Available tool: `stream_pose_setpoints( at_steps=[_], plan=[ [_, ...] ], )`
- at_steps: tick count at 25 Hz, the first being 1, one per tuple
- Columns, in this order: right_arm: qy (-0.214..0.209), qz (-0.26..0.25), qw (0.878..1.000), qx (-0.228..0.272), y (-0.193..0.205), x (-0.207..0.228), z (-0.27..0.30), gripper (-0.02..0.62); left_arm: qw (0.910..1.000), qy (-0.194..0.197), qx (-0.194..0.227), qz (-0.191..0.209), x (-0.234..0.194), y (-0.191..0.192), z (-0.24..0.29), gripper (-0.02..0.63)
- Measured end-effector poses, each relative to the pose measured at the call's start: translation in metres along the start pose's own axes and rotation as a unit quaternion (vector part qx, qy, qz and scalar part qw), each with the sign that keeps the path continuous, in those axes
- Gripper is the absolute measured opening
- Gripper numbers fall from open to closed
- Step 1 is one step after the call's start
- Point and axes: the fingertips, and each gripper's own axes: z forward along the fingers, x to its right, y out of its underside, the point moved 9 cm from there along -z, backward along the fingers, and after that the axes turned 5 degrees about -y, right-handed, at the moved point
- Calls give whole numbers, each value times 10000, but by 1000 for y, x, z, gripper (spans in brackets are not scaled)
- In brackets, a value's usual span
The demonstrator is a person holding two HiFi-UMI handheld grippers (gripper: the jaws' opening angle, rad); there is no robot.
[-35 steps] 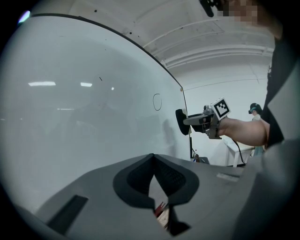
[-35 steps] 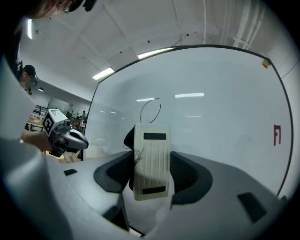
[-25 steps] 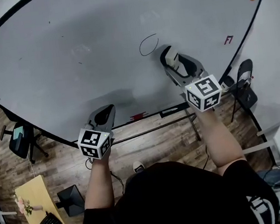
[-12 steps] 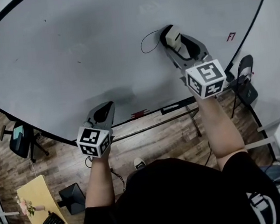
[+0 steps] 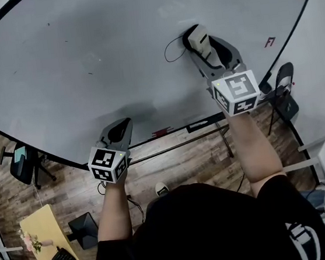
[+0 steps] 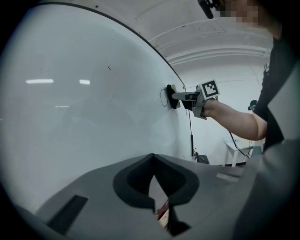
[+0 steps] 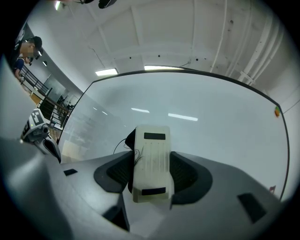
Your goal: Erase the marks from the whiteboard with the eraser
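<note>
The right gripper (image 5: 198, 39) clamps the eraser (image 7: 151, 161), pressing it against the whiteboard (image 5: 83, 59) over the black loop (image 5: 170, 50) beside its tip, apparently to wipe it; the left gripper (image 6: 153, 161) hangs low, jaws together, empty.

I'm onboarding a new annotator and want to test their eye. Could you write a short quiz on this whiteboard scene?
1. Which claw grips the eraser: A left, B right, C neither?
2. True or false: the left claw is wide open.
3. Fill in: in the head view, the black loop mark lies to the eraser's ___.
Key: 1 B, the right claw; 2 false, it is shut and empty; 3 left.
</note>
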Motion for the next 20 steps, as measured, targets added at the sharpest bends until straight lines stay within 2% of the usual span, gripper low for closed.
stream_pose_setpoints(
  at_steps=[6, 20],
  plan=[
    [64, -28, 9999, -76, 2, -1, 3, 235, 10000, 78, -28, 27, 0, 2, 4, 11],
    [72, -397, 9991, 124, -26, -23, 15, 235, 10000, 11, -24, -60, -4, 9, -8, 11]
  ],
)
